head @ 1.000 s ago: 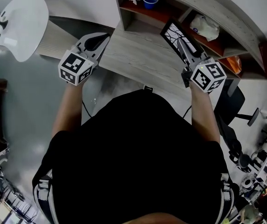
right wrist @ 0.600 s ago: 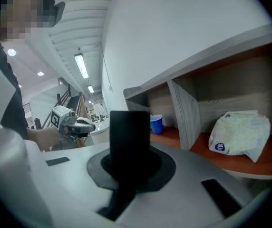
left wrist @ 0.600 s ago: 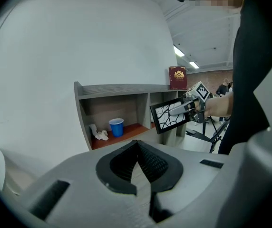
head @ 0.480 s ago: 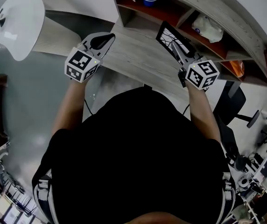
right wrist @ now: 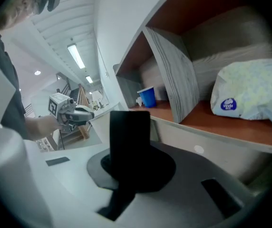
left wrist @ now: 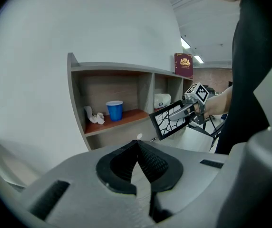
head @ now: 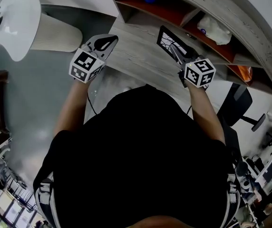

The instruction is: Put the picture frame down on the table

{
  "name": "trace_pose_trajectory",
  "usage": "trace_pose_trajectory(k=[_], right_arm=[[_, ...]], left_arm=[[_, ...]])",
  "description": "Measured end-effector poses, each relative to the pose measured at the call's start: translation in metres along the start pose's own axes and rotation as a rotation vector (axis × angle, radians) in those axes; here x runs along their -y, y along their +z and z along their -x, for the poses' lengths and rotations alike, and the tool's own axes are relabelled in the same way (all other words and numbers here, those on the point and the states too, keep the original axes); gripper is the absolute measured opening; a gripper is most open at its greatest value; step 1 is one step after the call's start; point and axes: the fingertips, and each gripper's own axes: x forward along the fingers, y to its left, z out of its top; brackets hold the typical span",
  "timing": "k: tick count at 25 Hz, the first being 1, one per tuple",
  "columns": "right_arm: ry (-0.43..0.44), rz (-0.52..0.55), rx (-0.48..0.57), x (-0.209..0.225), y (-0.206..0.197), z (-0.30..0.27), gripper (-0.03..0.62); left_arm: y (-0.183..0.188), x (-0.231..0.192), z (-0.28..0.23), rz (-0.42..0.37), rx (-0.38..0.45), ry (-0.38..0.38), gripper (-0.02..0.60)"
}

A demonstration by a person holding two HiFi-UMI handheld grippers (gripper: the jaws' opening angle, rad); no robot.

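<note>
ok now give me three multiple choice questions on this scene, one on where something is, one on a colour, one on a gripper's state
1. Where does the blue cup stand?
A. on the desk top
B. in a shelf compartment
C. on the floor

2. What colour is the book standing on top of the shelf unit?
A. green
B. yellow
C. dark red

3. What state is the right gripper in?
A. shut on the picture frame
B. open and empty
C. shut on a cup

Answers:
1 B, since the left gripper view shows the cup on the reddish board inside a compartment.
2 C, since the left gripper view shows a dark red cover with a gold emblem.
3 A, since the right gripper view shows the black frame clamped between its jaws, and the left gripper view shows the frame held at an angle.
</note>
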Motion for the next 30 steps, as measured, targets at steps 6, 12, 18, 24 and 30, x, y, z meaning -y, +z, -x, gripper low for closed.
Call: trace_pose_trajectory(k=[6,12,18,24,30], right_arm=[[0.028,-0.065,-0.050,0.024,-0.025,-0.022,0.015],[0.024,-0.110,-0.146,0.053,-0.069,-0.050,0.015],[0.054,-0.195,-0.179,0.063,-0.088,-0.067,0.015],[0.071,-0.277,-0.222,0.071,-0.110,-0.082,0.015],[0.068,-0.340,-0.272,0.077,-0.138,-0.097,0.015]], left_arm=[[-0.025,-0.003,-0.019,0.035,-0.054,0.010,0.017],[-0.049,-0.008,-0.033,0.072,-0.097,0.020,0.017],[-0.062,-0.009,-0.038,0.061,-0.136,0.032,0.017],[-0.062,-0.006,-0.037,0.030,-0.153,0.036,0.017],[-0.066,0.000,-0.041,0.015,-0.179,0.014,0.017]])
